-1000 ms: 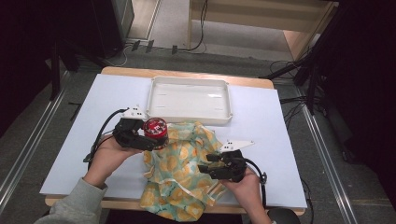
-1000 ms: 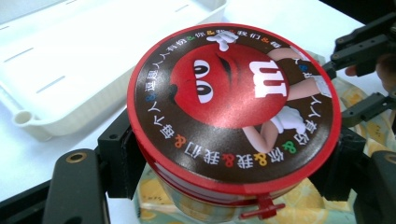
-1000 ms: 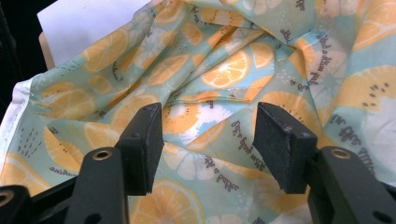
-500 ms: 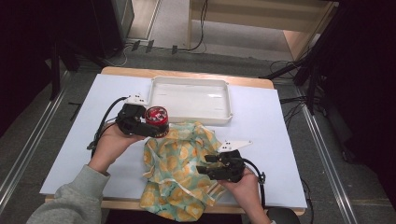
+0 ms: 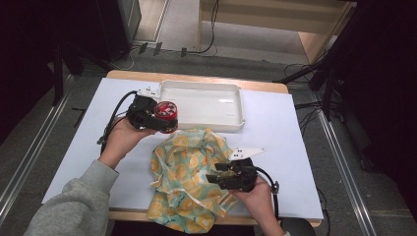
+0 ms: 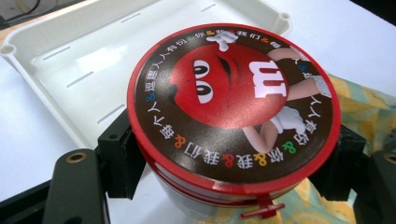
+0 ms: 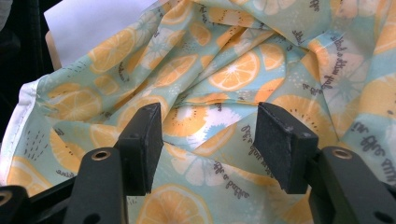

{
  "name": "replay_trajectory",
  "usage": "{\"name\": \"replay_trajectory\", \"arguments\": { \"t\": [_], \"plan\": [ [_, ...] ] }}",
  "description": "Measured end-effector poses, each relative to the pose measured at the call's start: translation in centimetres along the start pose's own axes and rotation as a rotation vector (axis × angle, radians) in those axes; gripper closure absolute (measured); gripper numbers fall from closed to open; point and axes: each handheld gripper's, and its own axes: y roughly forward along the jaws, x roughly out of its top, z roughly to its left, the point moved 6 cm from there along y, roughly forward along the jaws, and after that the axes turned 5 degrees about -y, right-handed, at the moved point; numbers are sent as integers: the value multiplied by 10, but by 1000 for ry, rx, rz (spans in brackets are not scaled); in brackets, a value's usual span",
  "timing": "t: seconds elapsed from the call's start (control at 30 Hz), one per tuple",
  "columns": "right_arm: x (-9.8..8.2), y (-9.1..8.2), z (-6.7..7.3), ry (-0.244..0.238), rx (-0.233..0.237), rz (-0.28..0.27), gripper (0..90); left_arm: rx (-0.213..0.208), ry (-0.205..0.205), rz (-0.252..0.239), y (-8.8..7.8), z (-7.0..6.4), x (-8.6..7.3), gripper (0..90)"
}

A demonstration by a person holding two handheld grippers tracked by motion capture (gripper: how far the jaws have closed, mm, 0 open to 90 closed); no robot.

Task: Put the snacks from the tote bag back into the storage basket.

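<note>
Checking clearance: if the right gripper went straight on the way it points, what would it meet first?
Probably the orange-print cloth: its folds lie directly ahead of the right gripper, whose jaws stand open. How near is unclear.

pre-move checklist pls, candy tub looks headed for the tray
1. Grip: left hand-held gripper clamps the candy tub on both sides: ok.
2. Tub lid seated, red seal tab in place: ok.
3. White tray has bare floor to receive the tub: ok.
4. Tub clear of the orange-print cloth: cannot tell, the cloth lies right beside it.
5. Right hand-held gripper open over the cloth, nothing pinched: ok.
6. Height of the tub's base over the tray rim: cannot tell.
</note>
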Motion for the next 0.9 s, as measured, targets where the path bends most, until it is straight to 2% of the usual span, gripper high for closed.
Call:
{"name": "replay_trajectory", "arguments": {
  "t": [0.1, 0.33, 0.47, 0.63, 0.77, 0.9],
  "plan": [
    [0, -1, 0, -2, -3, -6, 428, -15, -23, -13, 5, 4, 9, 257],
    [0, 0, 1, -8, -1, -8, 423, 13, -11, -2, 20, 10, 22, 257],
    [0, 0, 3, -16, -2, -1, 423, 13, -22, -8, 28, 13, 28, 257],
    [0, 0, 3, -16, 1, -6, 423, 20, -32, -4, 39, 18, 33, 257],
    [0, -1, 3, -15, 3, -9, 424, 4, -58, -9, 46, 23, 37, 257],
    [0, -1, 3, -14, 2, -8, 424, 17, -63, -8, 53, 27, 41, 257]
  ]
}}
